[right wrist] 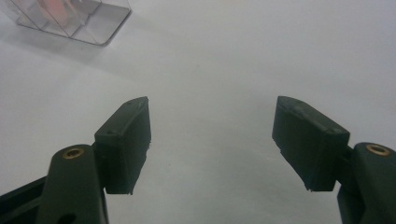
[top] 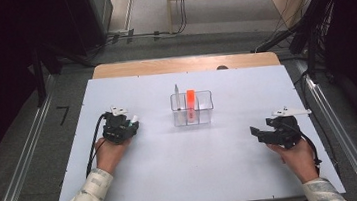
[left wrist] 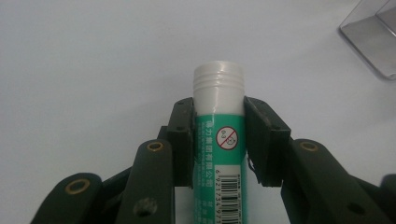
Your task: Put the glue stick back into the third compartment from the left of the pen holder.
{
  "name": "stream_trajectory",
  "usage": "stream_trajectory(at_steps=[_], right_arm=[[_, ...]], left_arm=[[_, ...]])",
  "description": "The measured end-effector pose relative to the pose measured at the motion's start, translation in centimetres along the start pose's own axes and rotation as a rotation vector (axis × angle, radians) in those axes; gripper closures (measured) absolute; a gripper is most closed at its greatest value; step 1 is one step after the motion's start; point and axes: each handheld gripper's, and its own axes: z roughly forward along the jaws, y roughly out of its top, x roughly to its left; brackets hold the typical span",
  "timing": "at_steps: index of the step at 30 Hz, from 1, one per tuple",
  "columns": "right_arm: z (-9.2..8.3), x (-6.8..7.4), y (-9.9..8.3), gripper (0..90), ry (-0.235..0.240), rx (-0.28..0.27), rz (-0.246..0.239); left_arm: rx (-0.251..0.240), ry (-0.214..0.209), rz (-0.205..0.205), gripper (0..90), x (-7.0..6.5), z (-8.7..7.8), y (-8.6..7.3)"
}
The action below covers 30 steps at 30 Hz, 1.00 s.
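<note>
At left of the high view the left gripper (top: 131,124) clamps a glue stick (left wrist: 219,140), cap end pointing along the jaws, with the clear organizer (top: 192,108) just to its right at centre, while the right gripper (top: 263,133) at lower right hangs wide open and empty, farther away.

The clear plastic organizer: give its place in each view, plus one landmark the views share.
High view: clear plastic organizer at table centre, orange item inside.
Left gripper view: its corner at upper right, beyond the held glue stick.
Right gripper view: upper left.
Shared landmark: the white table.
</note>
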Motion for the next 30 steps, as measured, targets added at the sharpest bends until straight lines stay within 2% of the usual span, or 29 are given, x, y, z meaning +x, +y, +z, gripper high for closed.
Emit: stream_trajectory(at_steps=[9,24,30], right_arm=[[0.0,0.0,0.0,26.7,0.001,0.001,0.0],[0.0,0.1,0.0,26.8,0.001,0.005,-0.001],[0.0,0.1,0.0,26.8,0.001,0.005,-0.001]], left_arm=[[-0.028,-0.032,0.008,66.1,-0.2,-0.3,0.1],[-0.124,-0.085,-0.037,66.0,-0.3,-1.5,0.3],[-0.149,-0.105,-0.038,66.0,-0.6,-2.0,0.5]])
